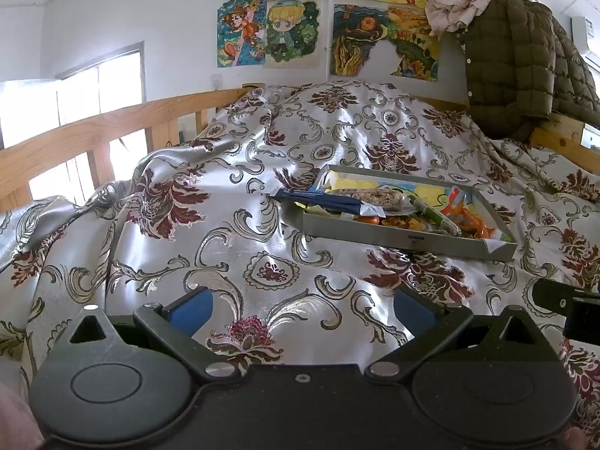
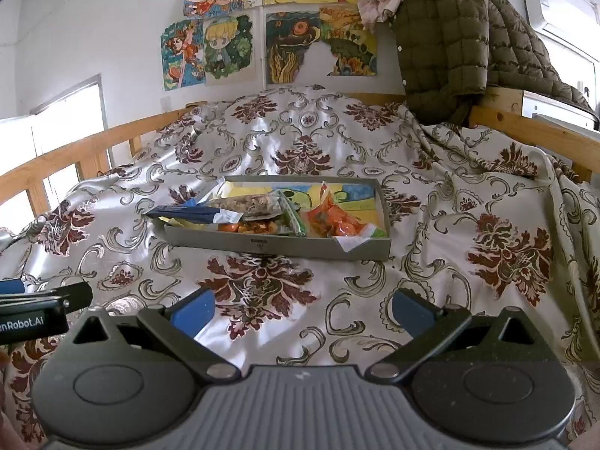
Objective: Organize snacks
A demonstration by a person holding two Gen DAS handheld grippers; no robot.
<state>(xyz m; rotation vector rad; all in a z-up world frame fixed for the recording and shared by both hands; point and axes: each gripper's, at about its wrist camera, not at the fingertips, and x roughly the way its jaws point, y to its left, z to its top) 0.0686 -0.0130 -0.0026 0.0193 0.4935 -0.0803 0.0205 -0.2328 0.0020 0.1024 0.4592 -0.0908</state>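
Snacks (image 2: 270, 213) lie heaped in a shallow grey box (image 2: 277, 243) on a bed covered by a satin floral bedspread (image 2: 262, 142), ahead of both grippers. Nearest, the left gripper (image 1: 302, 309) and right gripper (image 2: 302, 309) hover side by side over the bedspread, each with its blue-padded fingers spread wide and holding nothing. In the box, a dark blue wrapper (image 2: 187, 213) overhangs the left edge, a clear-wrapped nut bar (image 2: 251, 202) and a green stick pack (image 2: 294, 215) lie mid-box, and orange packets (image 2: 330, 221) fill the right end. Beyond, a wooden bed rail (image 2: 75, 150) borders the bed's left edge; an olive quilted jacket (image 2: 450, 45) hangs at the far right corner, with drawings (image 2: 225, 48) on the wall.
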